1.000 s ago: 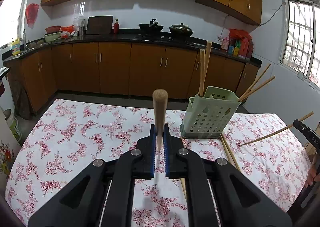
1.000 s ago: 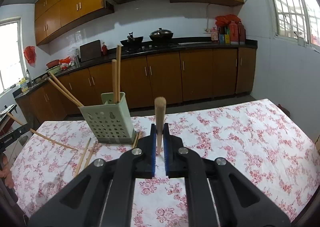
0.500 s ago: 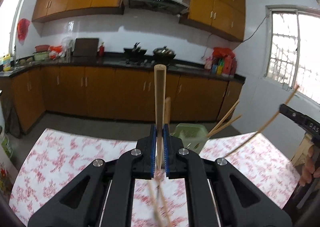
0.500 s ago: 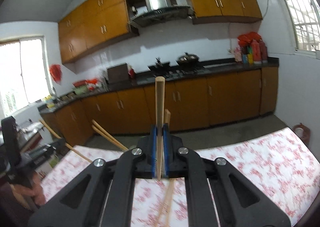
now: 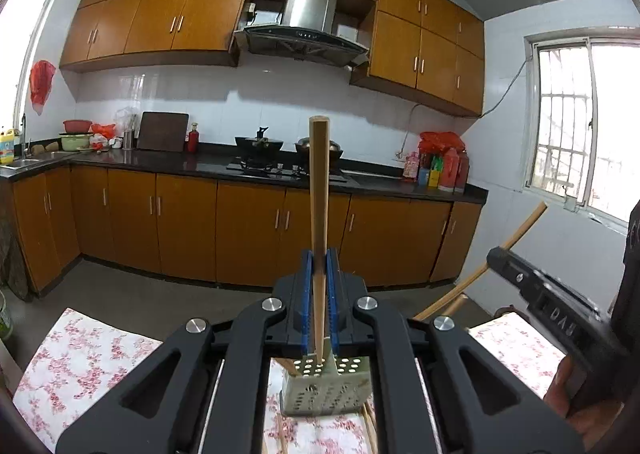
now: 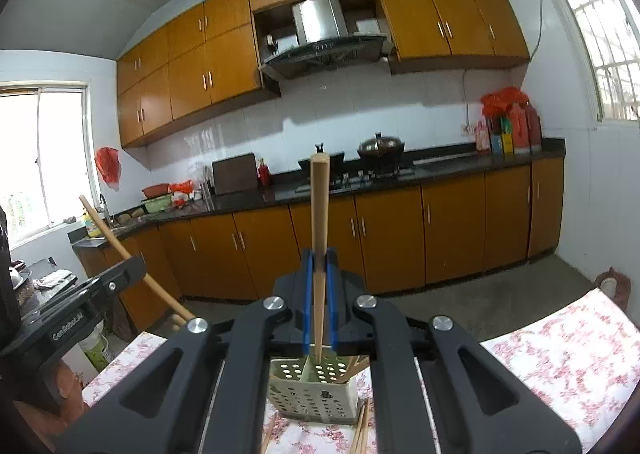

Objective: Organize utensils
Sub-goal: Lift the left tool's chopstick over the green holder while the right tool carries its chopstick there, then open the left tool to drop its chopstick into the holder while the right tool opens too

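My left gripper (image 5: 319, 266) is shut on a wooden chopstick (image 5: 319, 213) held upright, its lower tip just over the pale green perforated utensil holder (image 5: 326, 390). My right gripper (image 6: 319, 266) is shut on another upright chopstick (image 6: 319, 230), its tip over the same holder (image 6: 312, 394). The right gripper body shows at the right of the left wrist view (image 5: 552, 302); the left gripper body shows at the left of the right wrist view (image 6: 76, 314). Loose chopsticks (image 6: 362, 430) lie on the cloth beside the holder.
The table has a white cloth with red flowers (image 5: 80, 350). Chopsticks standing in the holder lean out sideways (image 5: 480, 274). Kitchen cabinets and a dark counter (image 5: 240, 169) run along the back wall beyond a strip of floor.
Both grippers have risen and come in over the holder from either side. Both chopsticks now stand upright with their tips above the holder's compartments.
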{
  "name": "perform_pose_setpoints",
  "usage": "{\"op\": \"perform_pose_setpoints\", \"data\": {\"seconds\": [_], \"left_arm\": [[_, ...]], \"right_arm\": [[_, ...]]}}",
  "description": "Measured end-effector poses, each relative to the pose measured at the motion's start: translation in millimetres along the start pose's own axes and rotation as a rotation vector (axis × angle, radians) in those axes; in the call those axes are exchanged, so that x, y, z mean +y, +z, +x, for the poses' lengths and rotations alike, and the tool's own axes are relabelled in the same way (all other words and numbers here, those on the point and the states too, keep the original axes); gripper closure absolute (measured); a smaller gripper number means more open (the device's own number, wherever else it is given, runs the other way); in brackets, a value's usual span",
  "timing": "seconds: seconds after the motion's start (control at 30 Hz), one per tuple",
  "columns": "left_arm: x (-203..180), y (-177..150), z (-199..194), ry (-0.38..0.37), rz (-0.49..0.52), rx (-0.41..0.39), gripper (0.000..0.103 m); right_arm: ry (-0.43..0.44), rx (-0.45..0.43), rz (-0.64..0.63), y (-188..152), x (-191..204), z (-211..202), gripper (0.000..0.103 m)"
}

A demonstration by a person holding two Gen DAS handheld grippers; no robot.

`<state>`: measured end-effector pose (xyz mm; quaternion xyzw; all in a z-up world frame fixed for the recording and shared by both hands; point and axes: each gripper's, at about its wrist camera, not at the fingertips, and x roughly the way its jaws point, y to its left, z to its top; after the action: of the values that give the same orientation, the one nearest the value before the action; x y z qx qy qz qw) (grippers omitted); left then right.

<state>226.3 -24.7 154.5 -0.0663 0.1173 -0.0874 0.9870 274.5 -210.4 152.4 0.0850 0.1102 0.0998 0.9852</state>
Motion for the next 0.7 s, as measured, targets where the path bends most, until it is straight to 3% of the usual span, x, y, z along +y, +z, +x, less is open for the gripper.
{"op": "perform_pose_setpoints", "data": {"seconds": [0.33,0.7], "left_arm": [[4,-28,39,0.015,-0.008,0.063,0.095],[11,-25,32,0.025,-0.032,0.094,0.094]], "right_arm": [[-0.005,0.075,0.0,-26,-2,42,0.095],[-0.018,0.083,0.032,-29,-10,28,0.086]]}}
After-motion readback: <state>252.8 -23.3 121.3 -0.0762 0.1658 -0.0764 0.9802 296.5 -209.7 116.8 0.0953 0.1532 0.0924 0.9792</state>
